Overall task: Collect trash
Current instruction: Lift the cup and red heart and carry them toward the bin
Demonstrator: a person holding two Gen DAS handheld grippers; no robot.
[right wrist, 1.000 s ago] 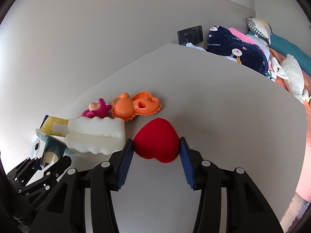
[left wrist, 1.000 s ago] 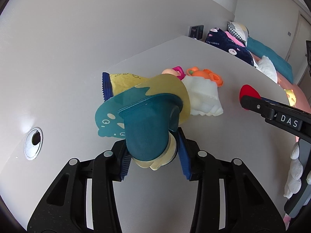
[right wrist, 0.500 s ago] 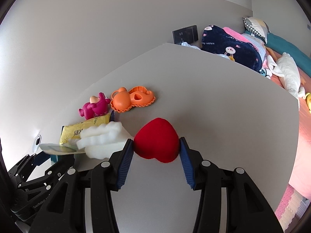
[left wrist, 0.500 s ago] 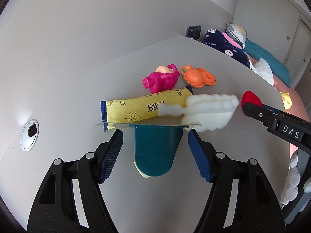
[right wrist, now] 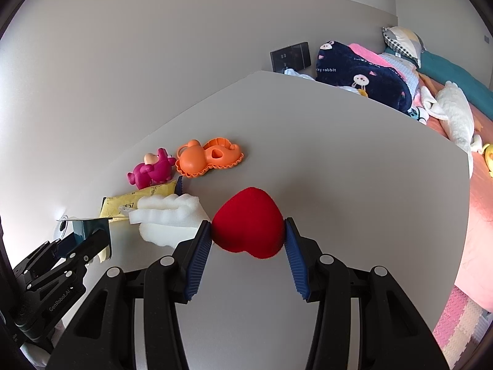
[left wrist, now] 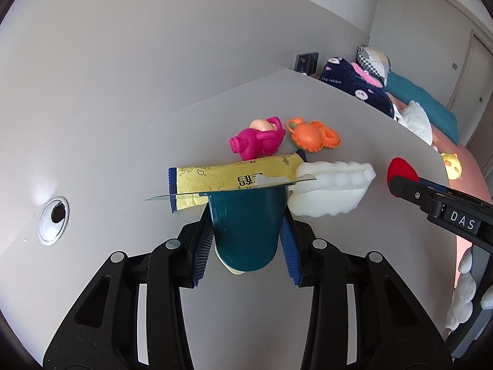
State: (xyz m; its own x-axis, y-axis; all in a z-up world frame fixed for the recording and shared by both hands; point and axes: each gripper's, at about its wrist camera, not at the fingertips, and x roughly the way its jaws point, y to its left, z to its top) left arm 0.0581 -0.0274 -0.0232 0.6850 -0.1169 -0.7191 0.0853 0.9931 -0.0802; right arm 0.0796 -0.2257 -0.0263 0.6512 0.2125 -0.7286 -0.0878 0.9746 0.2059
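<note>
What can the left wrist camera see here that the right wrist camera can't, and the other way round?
Only the left view shows the whole teal cup gripped in the left tongs, and the full metal grommet in the table. Only the right view shows the red heart in full between the right tongs, plus the pink floor mat. Both show the yellow wrapper, white foam, pink toy, orange toy and bedding.

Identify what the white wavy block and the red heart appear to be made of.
White wavy block: likely soft foam, matte and porous-looking, with a scalloped edge. Red heart, held between the right gripper jaws: looks like sponge or flocked foam, with a fuzzy, non-reflective surface.
</note>
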